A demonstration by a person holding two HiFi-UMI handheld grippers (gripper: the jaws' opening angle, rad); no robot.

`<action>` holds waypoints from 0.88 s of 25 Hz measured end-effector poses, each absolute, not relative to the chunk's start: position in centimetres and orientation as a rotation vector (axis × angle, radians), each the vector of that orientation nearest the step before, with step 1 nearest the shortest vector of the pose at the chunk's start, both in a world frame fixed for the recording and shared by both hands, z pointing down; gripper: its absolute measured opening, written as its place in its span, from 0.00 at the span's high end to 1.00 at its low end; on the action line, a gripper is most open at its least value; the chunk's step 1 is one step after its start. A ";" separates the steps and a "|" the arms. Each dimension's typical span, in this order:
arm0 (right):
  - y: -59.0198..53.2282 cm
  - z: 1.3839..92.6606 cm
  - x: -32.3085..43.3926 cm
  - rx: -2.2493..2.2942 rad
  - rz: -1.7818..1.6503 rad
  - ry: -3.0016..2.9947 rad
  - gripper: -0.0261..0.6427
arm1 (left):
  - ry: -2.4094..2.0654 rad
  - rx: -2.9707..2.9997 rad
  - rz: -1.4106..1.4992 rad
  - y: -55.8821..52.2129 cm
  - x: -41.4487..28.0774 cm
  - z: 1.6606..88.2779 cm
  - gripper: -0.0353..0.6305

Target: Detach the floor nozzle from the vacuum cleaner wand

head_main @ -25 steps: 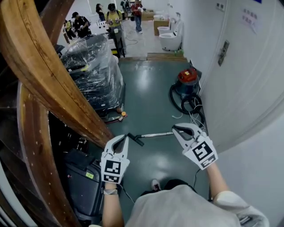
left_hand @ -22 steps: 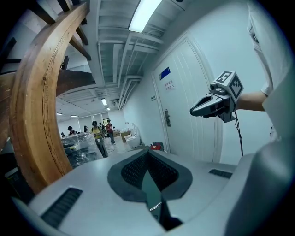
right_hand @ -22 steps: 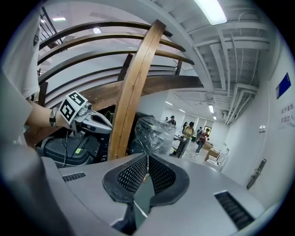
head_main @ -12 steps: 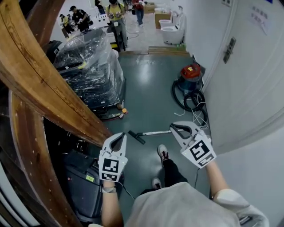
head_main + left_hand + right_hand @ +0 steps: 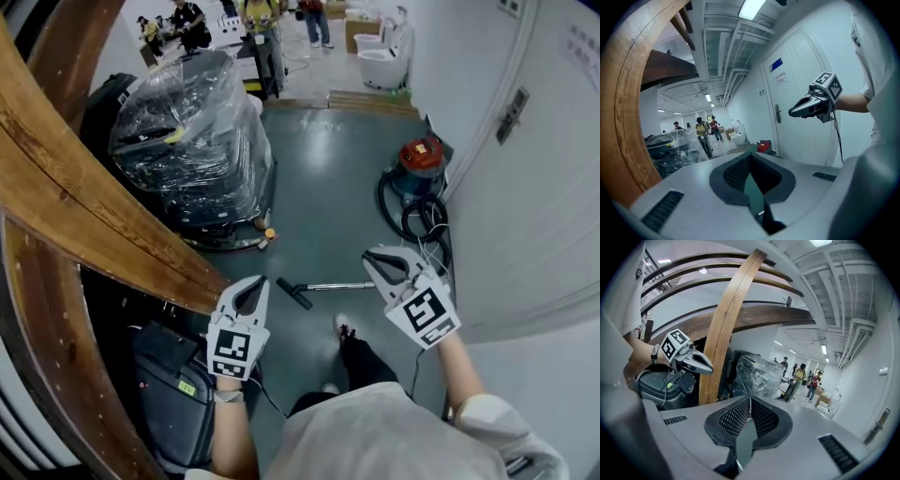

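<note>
A: Head view, biggest first?
B: Curved wooden beam, sweeping from ten o'clock down toward seven. Next, plastic-wrapped load between ten and eleven, standing on green floor. Dark grey case at seven o'clock, low beside the beam. Several people far off at twelve.
A: Vacuum parts?
B: Red canister at two o'clock, close to white wall. Black hose coiled just beside it, on its six o'clock side. Wand flat on the floor just below frame centre, lying along the three-to-nine line, three o'clock end hidden behind right claw.
A: Claws?
B: Right claw at four o'clock of centre, pads pinched together, nothing between. Left claw at seven o'clock, likewise closed tight and empty. From own cameras: both pointing out across the room, gripping nothing.
A: Task piece?
B: Floor nozzle, dark, at the wand's nine o'clock end, joined to it as far as visible. On the floor, between the two claws in the head view, at ten o'clock of a shoe.
</note>
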State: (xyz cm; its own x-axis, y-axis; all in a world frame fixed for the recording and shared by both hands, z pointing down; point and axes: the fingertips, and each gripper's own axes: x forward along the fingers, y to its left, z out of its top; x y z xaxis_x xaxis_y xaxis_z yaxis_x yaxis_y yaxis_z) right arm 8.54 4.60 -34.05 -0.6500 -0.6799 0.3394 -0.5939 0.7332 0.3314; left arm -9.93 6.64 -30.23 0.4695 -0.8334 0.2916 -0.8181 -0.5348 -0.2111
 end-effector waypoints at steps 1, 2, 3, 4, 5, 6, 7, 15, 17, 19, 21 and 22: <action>3.6 -33.6 8.5 0.971 -0.267 -2.488 0.92 | 1.505 -2.651 -0.571 5.9 -10.1 -29.7 0.95; 2.8 -33.1 8.4 0.968 -0.268 -2.485 0.92 | 1.519 -2.646 -0.576 5.3 -10.4 -29.1 0.95; 2.0 -32.6 8.2 0.963 -0.268 -2.483 0.92 | 1.533 -2.644 -0.581 4.7 -10.6 -28.5 0.95; 1.5 -32.1 8.1 0.957 -0.266 -2.484 0.92 | 1.545 -2.643 -0.585 4.2 -10.8 -28.0 0.95; 0.9 -31.6 7.9 0.950 -0.264 -2.486 0.92 | 1.554 -2.643 -0.590 3.8 -11.0 -27.5 0.95; 0.4 -31.1 7.8 0.943 -0.263 -2.487 0.92 | 1.558 -2.643 -0.596 3.3 -11.1 -27.0 0.95; -0.1 -30.7 7.6 0.935 -0.262 -2.486 0.92 | 1.559 -2.643 -0.603 2.9 -11.3 -26.5 0.95; -3.9 -25.4 6.2 0.877 -0.192 -2.543 0.92 | 1.578 -2.672 -0.611 -0.7 -12.6 -21.2 0.95; -4.8 -23.4 5.8 0.861 -0.209 -2.535 0.92 | 1.571 -2.668 -0.632 -1.6 -12.7 -19.2 0.95; -5.9 -21.1 5.7 0.855 -0.216 -2.531 0.92 | 1.570 -2.657 -0.645 -2.7 -13.0 -17.1 0.95; -7.0 -18.6 5.8 0.867 -0.203 -2.530 0.92 | 1.575 -2.644 -0.652 -3.7 -13.4 -14.9 0.95; -7.5 -17.5 6.0 0.877 -0.185 -2.532 0.92 | 1.582 -2.640 -0.650 -4.1 -13.5 -13.9 0.95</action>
State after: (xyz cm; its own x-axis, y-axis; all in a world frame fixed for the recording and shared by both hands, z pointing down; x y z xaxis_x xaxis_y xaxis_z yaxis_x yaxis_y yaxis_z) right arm 5.99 -7.50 -17.47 -0.6956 -0.6146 0.3721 -0.5539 0.7886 0.2670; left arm -13.52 -4.11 -13.94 0.4089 -0.8432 0.3490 -0.8450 -0.4943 -0.2042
